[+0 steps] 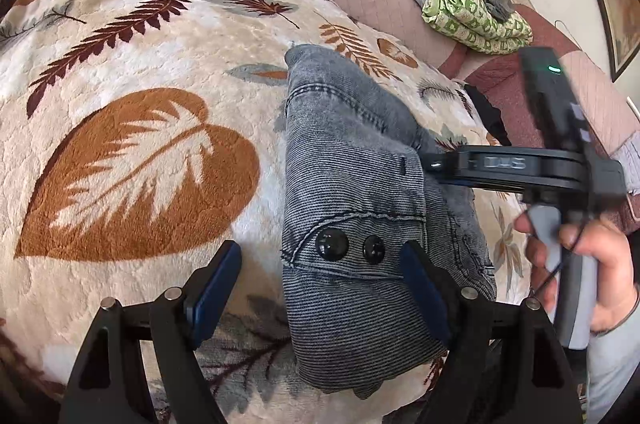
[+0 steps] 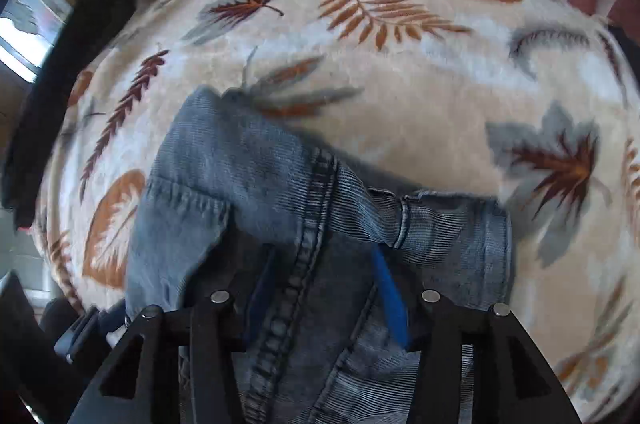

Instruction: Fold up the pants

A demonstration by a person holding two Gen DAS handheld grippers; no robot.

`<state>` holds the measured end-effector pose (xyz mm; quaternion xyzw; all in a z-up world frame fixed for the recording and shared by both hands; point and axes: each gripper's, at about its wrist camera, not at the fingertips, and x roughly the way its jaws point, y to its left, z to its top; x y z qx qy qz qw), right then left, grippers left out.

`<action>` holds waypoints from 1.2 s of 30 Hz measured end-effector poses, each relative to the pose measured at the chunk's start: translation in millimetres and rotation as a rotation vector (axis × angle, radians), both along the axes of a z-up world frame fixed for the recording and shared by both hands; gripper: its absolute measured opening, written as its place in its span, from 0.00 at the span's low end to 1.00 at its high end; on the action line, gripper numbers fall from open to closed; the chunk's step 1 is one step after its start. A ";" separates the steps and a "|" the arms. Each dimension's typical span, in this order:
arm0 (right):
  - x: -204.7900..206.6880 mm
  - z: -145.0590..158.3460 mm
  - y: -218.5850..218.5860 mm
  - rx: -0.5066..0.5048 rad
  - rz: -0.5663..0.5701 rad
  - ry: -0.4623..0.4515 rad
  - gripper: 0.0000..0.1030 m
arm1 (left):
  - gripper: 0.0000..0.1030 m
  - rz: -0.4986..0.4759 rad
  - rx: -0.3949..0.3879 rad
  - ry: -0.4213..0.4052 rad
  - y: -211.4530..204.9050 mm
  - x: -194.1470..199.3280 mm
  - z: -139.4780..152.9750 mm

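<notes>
Spread across the bed is a cream blanket (image 1: 132, 72) printed with leaves, and on it the grey denim pants (image 1: 352, 208) are seen bunched into a folded stack. Over the pants' near edge the left gripper (image 1: 320, 288) is held with its fingers spread wide — nothing is gripped between them. From the pants' right side the right gripper (image 2: 324, 288) is pushed into the denim; its blue pads (image 2: 390, 298) are set narrow with a seamed fold pinched between. Beyond the pants a green patterned cloth (image 1: 468, 0) is lying.
</notes>
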<state>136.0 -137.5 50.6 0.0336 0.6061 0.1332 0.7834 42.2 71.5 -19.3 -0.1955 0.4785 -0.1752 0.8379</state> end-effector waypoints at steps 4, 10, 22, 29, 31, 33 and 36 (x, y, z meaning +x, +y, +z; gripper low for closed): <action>-29.0 31.9 -8.8 0.039 -0.020 -0.119 0.53 | 0.80 0.013 -0.006 -0.003 3.0 -4.8 1.2; -49.7 -16.4 -34.3 0.013 -0.041 -0.074 0.65 | 0.80 0.025 0.029 -0.020 3.5 -10.1 5.9; -86.3 -21.8 -41.9 0.012 -0.081 -0.093 0.79 | 0.80 0.051 0.088 -0.077 4.7 -14.4 15.2; -95.4 7.7 -67.3 0.134 -0.173 -0.139 0.79 | 0.80 0.103 0.058 -0.127 20.5 -18.1 25.6; -102.9 11.7 -87.3 0.198 -0.243 -0.141 0.79 | 0.82 0.145 0.016 -0.127 32.9 -16.2 26.4; -110.2 10.4 -111.1 0.254 -0.312 -0.153 0.79 | 0.82 0.177 -0.032 -0.098 43.7 -11.7 21.2; -113.5 4.4 -132.9 0.290 -0.378 -0.153 0.79 | 0.82 0.206 -0.061 -0.037 51.3 -5.5 9.6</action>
